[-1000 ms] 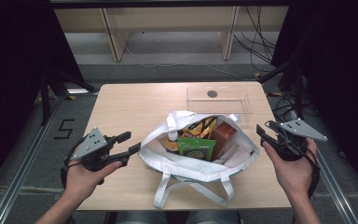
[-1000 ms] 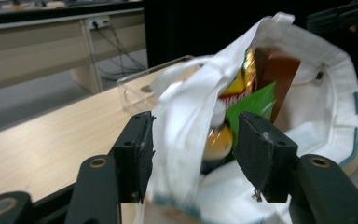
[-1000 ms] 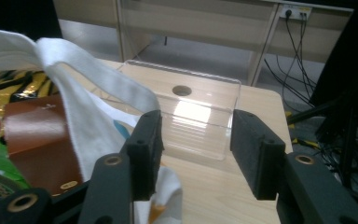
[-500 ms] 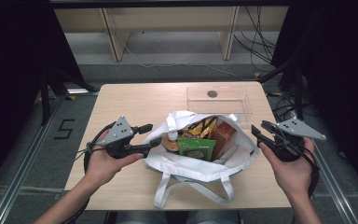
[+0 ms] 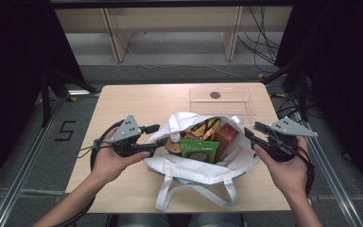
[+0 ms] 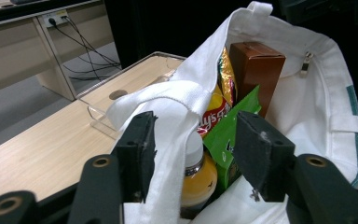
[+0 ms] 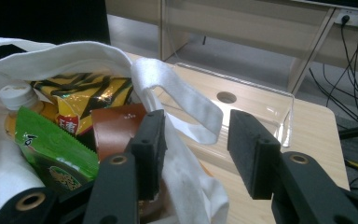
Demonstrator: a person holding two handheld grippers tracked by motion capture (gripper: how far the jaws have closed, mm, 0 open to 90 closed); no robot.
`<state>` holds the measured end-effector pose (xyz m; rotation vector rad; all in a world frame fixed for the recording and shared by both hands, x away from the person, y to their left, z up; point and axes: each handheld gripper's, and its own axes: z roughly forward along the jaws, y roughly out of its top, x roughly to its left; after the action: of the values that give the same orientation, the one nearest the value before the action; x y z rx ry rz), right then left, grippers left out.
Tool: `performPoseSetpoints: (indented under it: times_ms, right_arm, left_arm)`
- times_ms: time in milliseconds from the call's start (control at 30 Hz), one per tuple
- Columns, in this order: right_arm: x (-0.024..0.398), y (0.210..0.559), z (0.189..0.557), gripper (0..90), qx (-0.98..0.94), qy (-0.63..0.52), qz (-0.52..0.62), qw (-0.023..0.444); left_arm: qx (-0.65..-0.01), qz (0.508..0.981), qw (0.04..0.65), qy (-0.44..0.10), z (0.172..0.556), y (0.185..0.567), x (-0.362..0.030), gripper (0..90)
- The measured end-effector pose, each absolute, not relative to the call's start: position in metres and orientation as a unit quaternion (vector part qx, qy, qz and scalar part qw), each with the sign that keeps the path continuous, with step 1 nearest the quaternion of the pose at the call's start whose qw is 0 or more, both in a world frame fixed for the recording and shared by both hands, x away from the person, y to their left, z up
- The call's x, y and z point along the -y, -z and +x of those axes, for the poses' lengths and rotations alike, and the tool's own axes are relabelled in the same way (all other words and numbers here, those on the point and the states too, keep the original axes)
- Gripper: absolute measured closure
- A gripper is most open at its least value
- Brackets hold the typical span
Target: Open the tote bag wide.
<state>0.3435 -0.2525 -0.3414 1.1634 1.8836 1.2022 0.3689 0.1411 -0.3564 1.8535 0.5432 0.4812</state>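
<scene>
- Black two-jaw left gripper (image 5: 157, 138): topped by a grey three-cornered plate; a black cable is trailed at 7 o'clock.
- Black right gripper (image 5: 254, 133): brass-ringed screw holes are seen; forearms are bare.

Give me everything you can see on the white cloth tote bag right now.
The white cloth tote bag lies on the light wooden table, mouth gaping upward, soft and creased. Two strap handles trail off its near end; another loops at the far rim. A metal zip pull hangs inside, and a green stripe marks one wall. Each claw, left and right, straddles a side of the rim. Snack packets, a brown box and a juice bottle sit inside.
</scene>
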Motion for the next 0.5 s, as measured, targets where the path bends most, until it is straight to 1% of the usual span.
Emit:
performPoseSetpoints:
  times_ms: [100, 133, 233, 267, 300, 333, 367, 433, 467, 500]
  right_arm:
    - [0.250, 0.340, 0.343, 55.6, -0.709, -0.457, 0.444, 0.302]
    - [0.251, 0.339, 0.343, 55.4, -0.708, -0.461, 0.437, 0.308]
    - [0.248, 0.336, 0.341, 55.0, -0.705, -0.465, 0.443, 0.302]
    - [0.249, 0.335, 0.342, 55.0, -0.709, -0.467, 0.429, 0.308]
    - [0.248, 0.335, 0.341, 55.0, -0.710, -0.465, 0.432, 0.306]
    - [0.247, 0.335, 0.342, 54.9, -0.711, -0.466, 0.422, 0.314]
    - [0.244, 0.335, 0.339, 54.8, -0.712, -0.464, 0.433, 0.300]
    - [0.244, 0.336, 0.341, 54.9, -0.720, -0.462, 0.414, 0.310]
    - [0.241, 0.337, 0.339, 54.8, -0.716, -0.462, 0.425, 0.305]
    - [0.243, 0.337, 0.341, 54.9, -0.725, -0.455, 0.411, 0.313]
  left_arm:
    - [-0.220, 0.787, 0.536, -0.213, 0.371, 0.356, -0.140, 52.2]
    - [-0.217, 0.788, 0.535, -0.213, 0.372, 0.355, -0.140, 52.4]
    - [-0.220, 0.780, 0.546, -0.213, 0.373, 0.351, -0.140, 53.5]
    - [-0.220, 0.779, 0.547, -0.213, 0.372, 0.349, -0.140, 53.7]
    - [-0.217, 0.779, 0.548, -0.214, 0.372, 0.348, -0.140, 53.7]
    - [-0.216, 0.780, 0.548, -0.213, 0.371, 0.348, -0.140, 53.7]
    - [-0.216, 0.781, 0.546, -0.211, 0.371, 0.348, -0.140, 53.6]
    - [-0.216, 0.784, 0.544, -0.206, 0.370, 0.349, -0.139, 52.0]
    - [-0.216, 0.786, 0.542, -0.203, 0.370, 0.351, -0.138, 50.9]
    - [-0.218, 0.788, 0.540, -0.201, 0.370, 0.352, -0.138, 49.6]
